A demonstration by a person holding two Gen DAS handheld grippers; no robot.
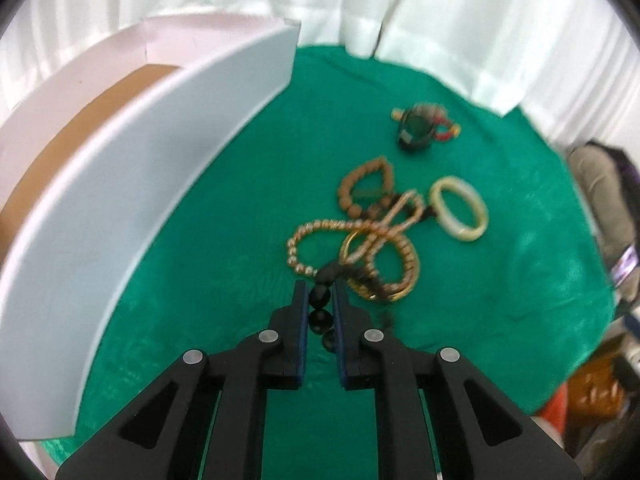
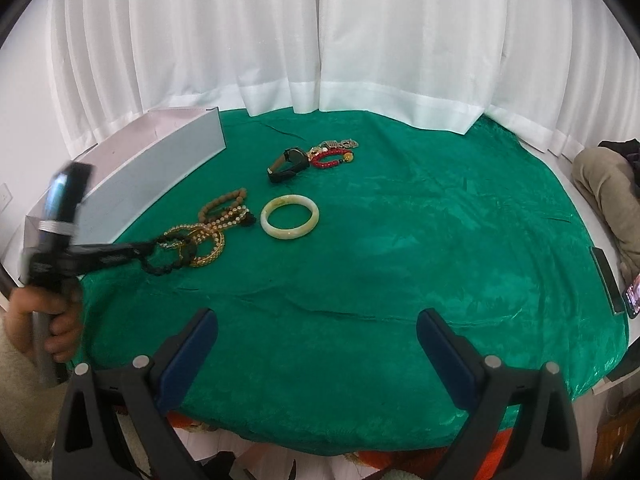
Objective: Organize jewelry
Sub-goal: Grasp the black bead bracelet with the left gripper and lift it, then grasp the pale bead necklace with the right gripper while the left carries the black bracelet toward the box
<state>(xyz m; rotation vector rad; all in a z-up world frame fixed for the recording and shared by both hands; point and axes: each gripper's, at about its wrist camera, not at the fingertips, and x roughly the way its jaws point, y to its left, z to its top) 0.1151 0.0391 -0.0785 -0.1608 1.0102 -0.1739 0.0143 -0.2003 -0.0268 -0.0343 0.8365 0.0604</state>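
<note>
My left claw point(image 1: 320, 300) gripped black beads point(image 1: 322, 318), seen only up close; the right view showed my right claw point(image 2: 316, 344) open, empty.

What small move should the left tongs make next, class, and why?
Probably a slow lift toward the white box. The left tongs are shut on the black bead strand, whose far end lies tangled in the bracelet pile, so easing up gently should free it.
</note>
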